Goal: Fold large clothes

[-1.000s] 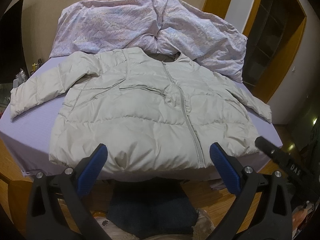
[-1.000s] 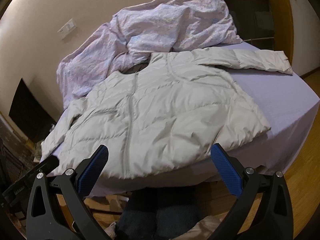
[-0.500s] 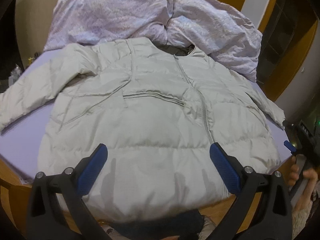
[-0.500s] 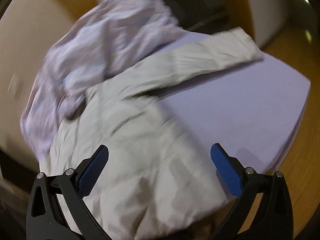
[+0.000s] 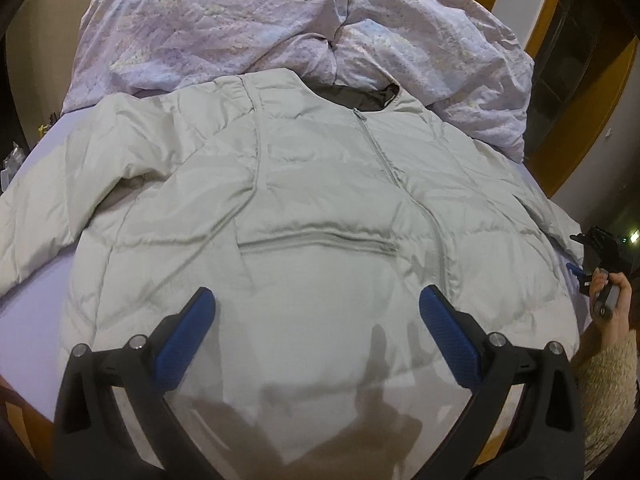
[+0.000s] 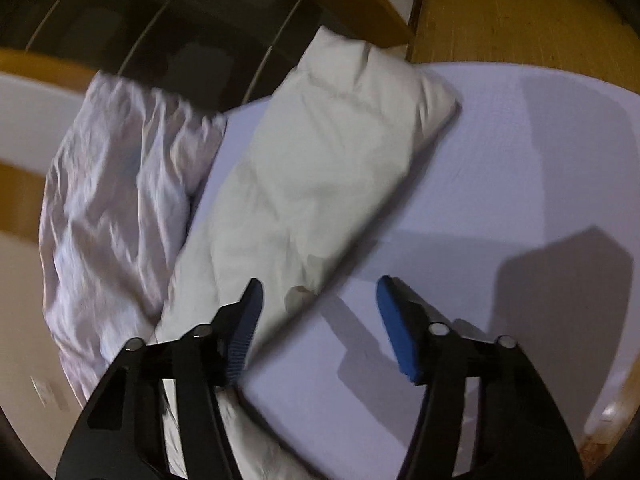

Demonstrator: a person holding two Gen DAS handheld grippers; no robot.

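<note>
A pale grey puffer jacket (image 5: 320,200) lies zipped and face up on the lilac bed sheet (image 5: 36,312), sleeves spread to both sides. My left gripper (image 5: 316,312) hangs open above the jacket's lower front, nothing between its blue pads (image 5: 188,332). In the right wrist view the jacket's right sleeve (image 6: 328,160) runs diagonally across the sheet (image 6: 500,184). My right gripper (image 6: 318,300) hovers over the sleeve's lower edge with its jaws closing; the pads press on nothing. That gripper (image 5: 588,256) also shows at the far right of the left wrist view, held by a hand (image 5: 612,312).
A crumpled lilac duvet (image 5: 280,20) is piled at the head of the bed behind the jacket's collar, and shows beside the sleeve (image 6: 116,200). Wooden floor (image 6: 520,12) and dark furniture with wood trim (image 5: 580,80) surround the bed.
The left gripper moved forward over the jacket's hem. The right gripper swung right and down onto the sleeve, rolled, and its jaws narrowed.
</note>
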